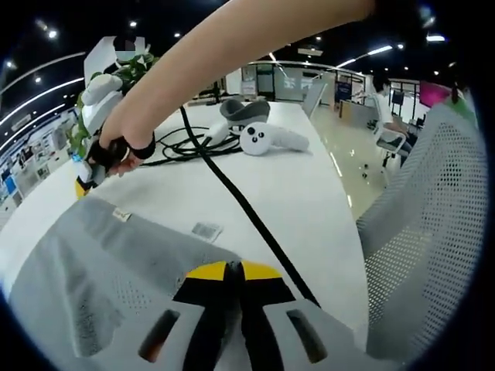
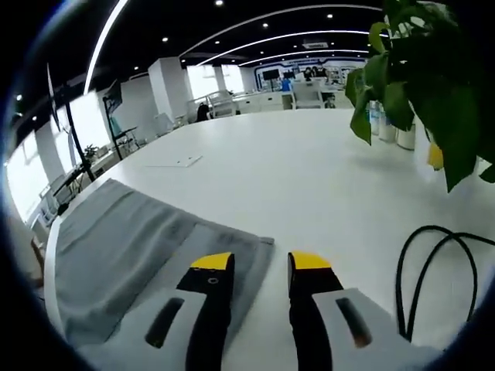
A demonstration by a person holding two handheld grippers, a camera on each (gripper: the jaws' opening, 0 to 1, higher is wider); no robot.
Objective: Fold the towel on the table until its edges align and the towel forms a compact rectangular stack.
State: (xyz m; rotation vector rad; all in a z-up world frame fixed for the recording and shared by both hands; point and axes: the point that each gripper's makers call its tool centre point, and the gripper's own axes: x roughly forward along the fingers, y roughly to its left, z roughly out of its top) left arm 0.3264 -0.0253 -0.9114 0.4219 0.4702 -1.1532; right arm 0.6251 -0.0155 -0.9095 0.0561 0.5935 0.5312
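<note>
Your right gripper (image 2: 260,267) has jaws open w/ the towel (image 2: 131,247) corner just under its left jaw, long side running away left; left gripper (image 1: 233,272) jaws closed over towel.

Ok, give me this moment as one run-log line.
left gripper: shut on towel | right gripper: open, at towel corner | towel: partly folded, flat on table

My work surface is a broad, glossy white table (image 2: 309,178). A grey terry towel (image 2: 131,247) lies spread at lower left of my right gripper view. In my left gripper view, a black cable (image 1: 247,209) crosses the tabletop diagonally, with a white handheld controller (image 1: 271,139) lying at upper centre beside coiled black cords (image 1: 182,147).
</note>
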